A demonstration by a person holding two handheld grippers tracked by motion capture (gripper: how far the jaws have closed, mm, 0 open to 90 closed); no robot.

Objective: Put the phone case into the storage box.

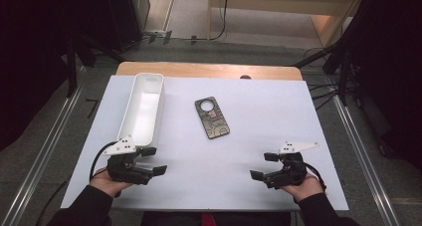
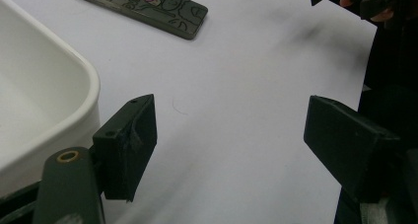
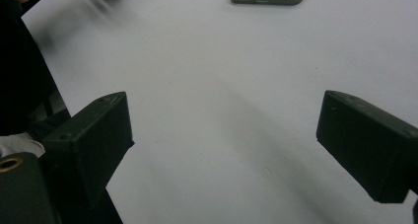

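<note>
Both grippers resting wide-jawed, nothing held.
Right gripper [image 1: 264, 165] should be approaching the patterned dark rectangular phone case [image 1: 212, 117] at eleven o'clock squarely; left gripper [image 1: 153, 160] is idling beside the long white plastic tray [image 1: 130, 120].

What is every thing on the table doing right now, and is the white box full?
white tray: upright, open on top, nothing inside, lying lengthwise at the left of the sheet.
phone case: lying flat in the middle, patterned side up, touched by nothing.
left gripper: jaws open, holding nothing, just beside the tray's near end.
right gripper: jaws open, holding nothing, over bare sheet.
white sheet: flat on the table.
</note>
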